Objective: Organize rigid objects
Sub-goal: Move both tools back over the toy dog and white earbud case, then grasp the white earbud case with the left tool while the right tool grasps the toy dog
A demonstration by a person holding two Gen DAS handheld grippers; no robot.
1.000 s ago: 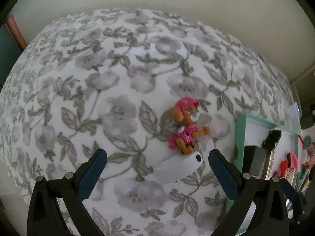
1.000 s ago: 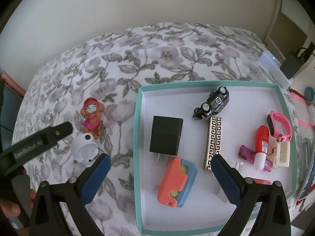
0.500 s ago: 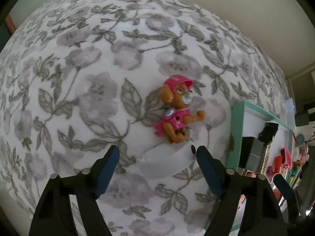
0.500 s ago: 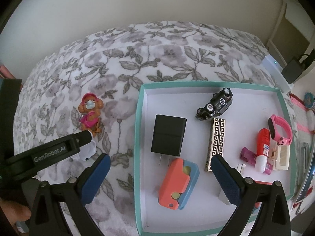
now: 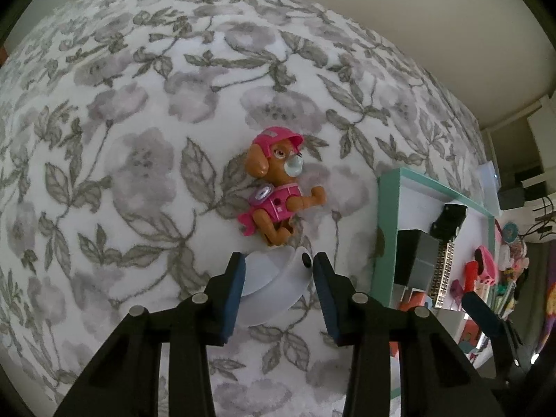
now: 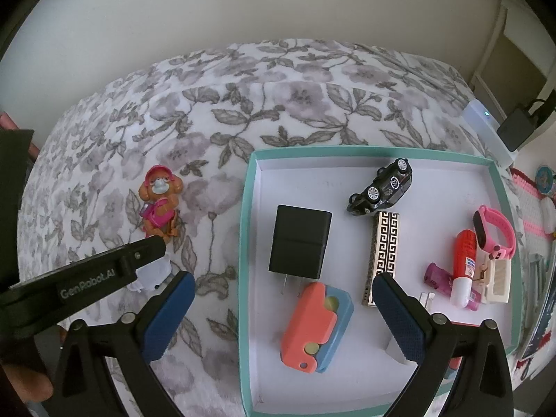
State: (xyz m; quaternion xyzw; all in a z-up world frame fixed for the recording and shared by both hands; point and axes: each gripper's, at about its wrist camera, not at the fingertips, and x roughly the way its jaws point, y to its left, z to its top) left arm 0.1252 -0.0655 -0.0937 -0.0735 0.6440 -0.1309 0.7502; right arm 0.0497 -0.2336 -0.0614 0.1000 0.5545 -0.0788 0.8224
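Flowery grey cloth [image 5: 146, 111] covers the soft bed, with a plain pale wall at the top of the frame. My left gripper [image 5: 278, 274] is closing its jaws around the white cup [image 5: 271, 288], low in the middle. The cup is smooth and could pop out and bump the toy dog [image 5: 278, 187] just above it. My right gripper [image 6: 285, 299] hangs wide open and empty over the teal box [image 6: 245, 243]

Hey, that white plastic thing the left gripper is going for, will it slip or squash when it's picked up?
The white plastic piece looks smooth and curved, so it may slip. It seems thin-walled, probably light, perhaps flexing. The left gripper jaws are closing around it.
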